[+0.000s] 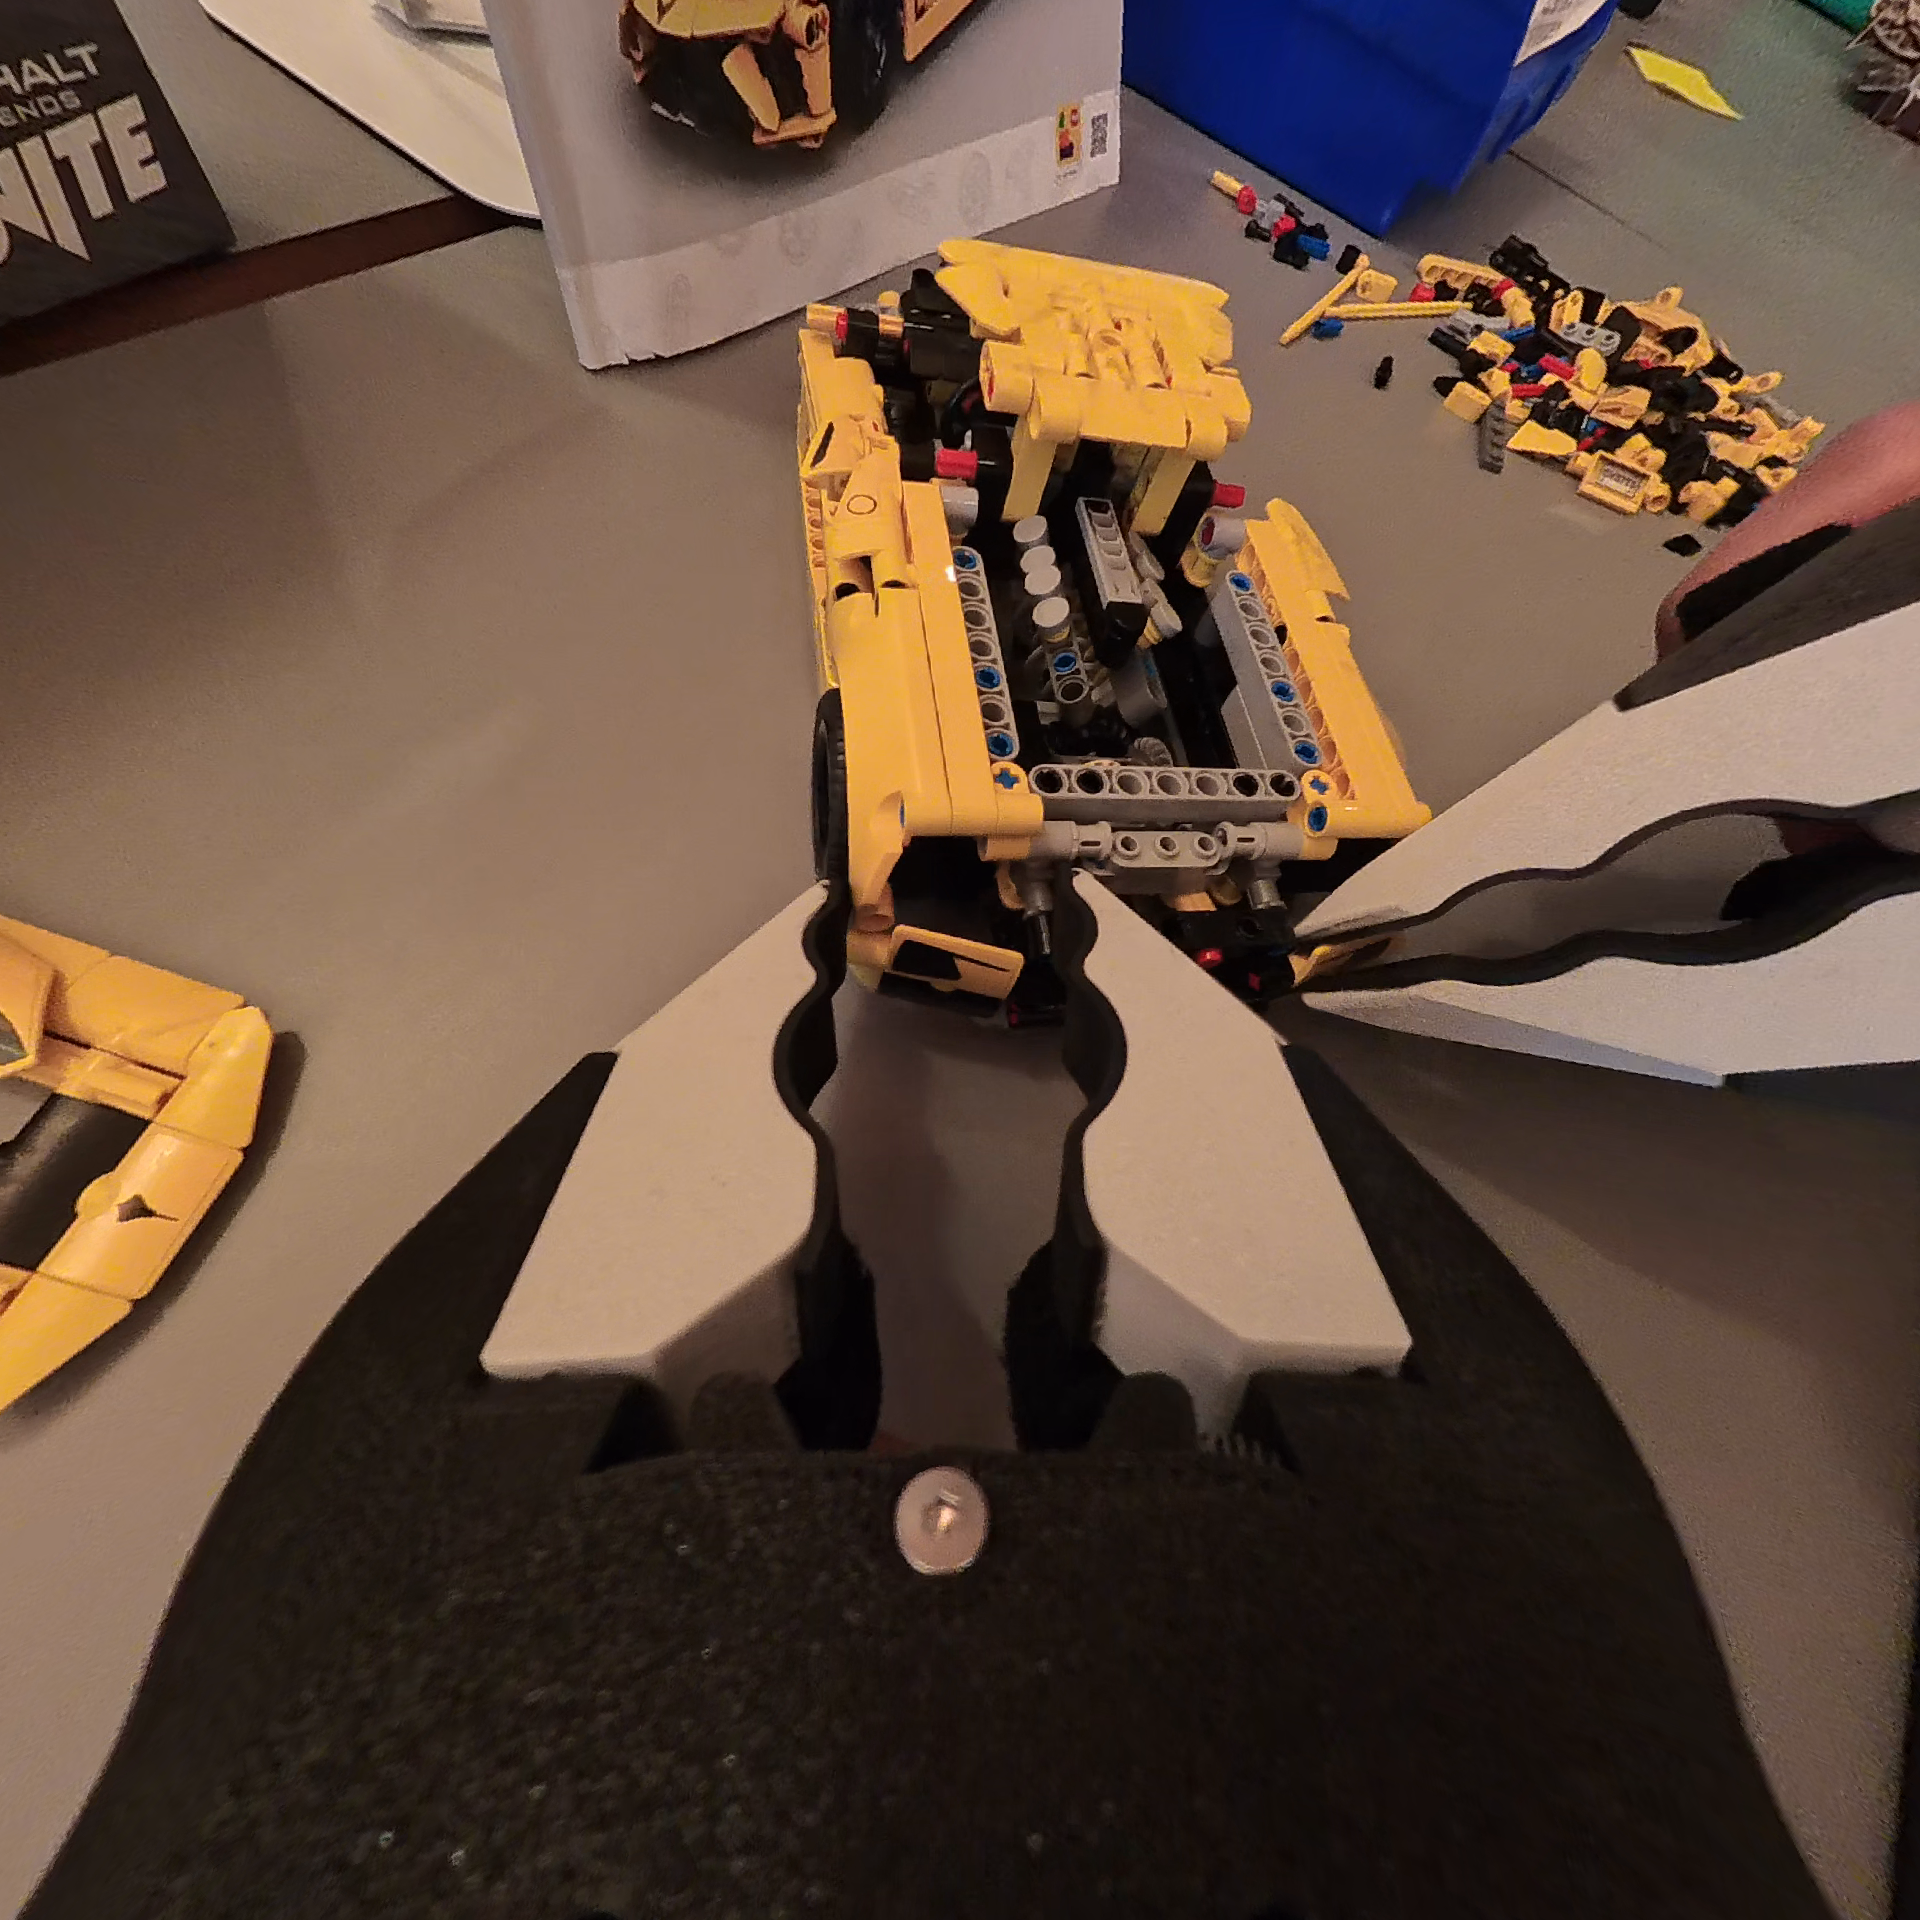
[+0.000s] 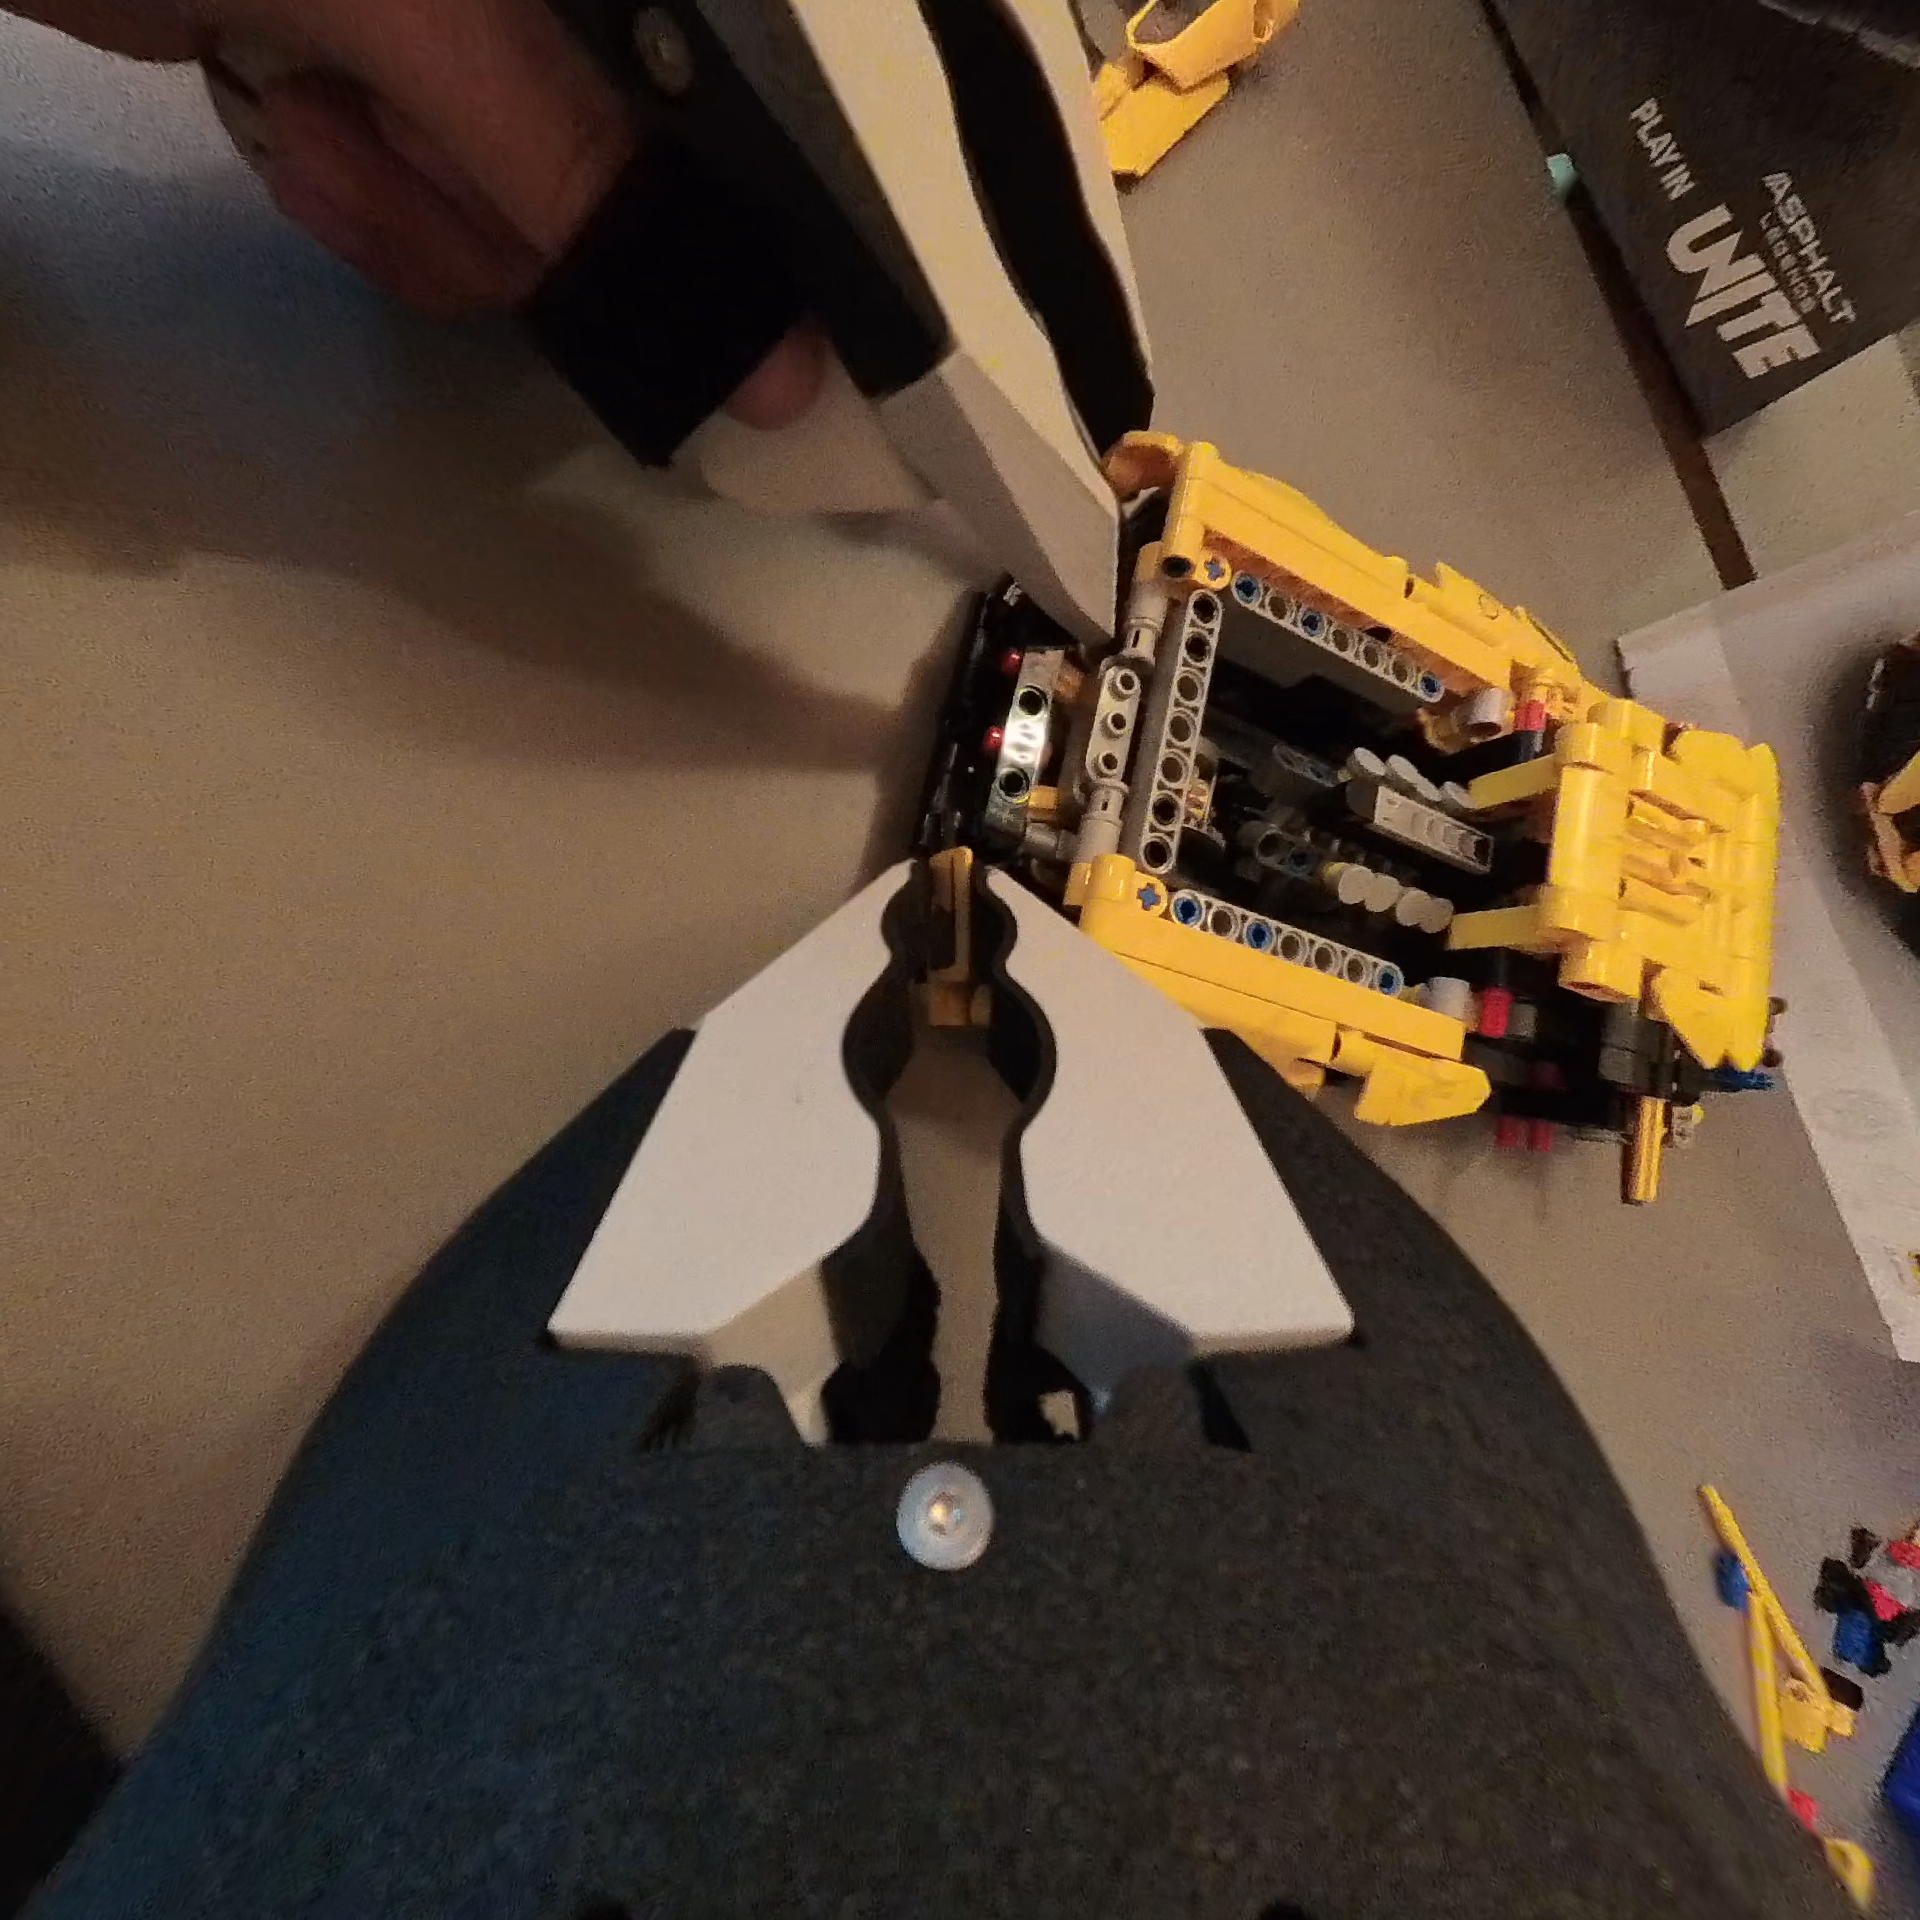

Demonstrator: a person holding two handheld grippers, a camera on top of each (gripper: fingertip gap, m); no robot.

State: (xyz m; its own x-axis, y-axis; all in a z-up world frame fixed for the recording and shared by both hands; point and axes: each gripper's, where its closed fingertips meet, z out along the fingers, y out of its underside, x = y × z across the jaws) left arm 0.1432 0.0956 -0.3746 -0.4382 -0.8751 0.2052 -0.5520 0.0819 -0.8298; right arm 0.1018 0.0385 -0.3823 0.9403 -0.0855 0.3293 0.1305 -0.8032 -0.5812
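Toy car (image 1: 1081, 665) of yellow and black building bricks sits half built on our grey counter (image 1: 416, 675), its middle open over grey beams and gears, with loose pieces (image 1: 1621, 416) heaped well apart. Our left hand-held gripper (image 1: 951, 914) is spread around the car's near corner. Our right hand-held gripper (image 2: 945, 904) pinches a yellow-and-black panel (image 2: 951, 961) at the other corner.
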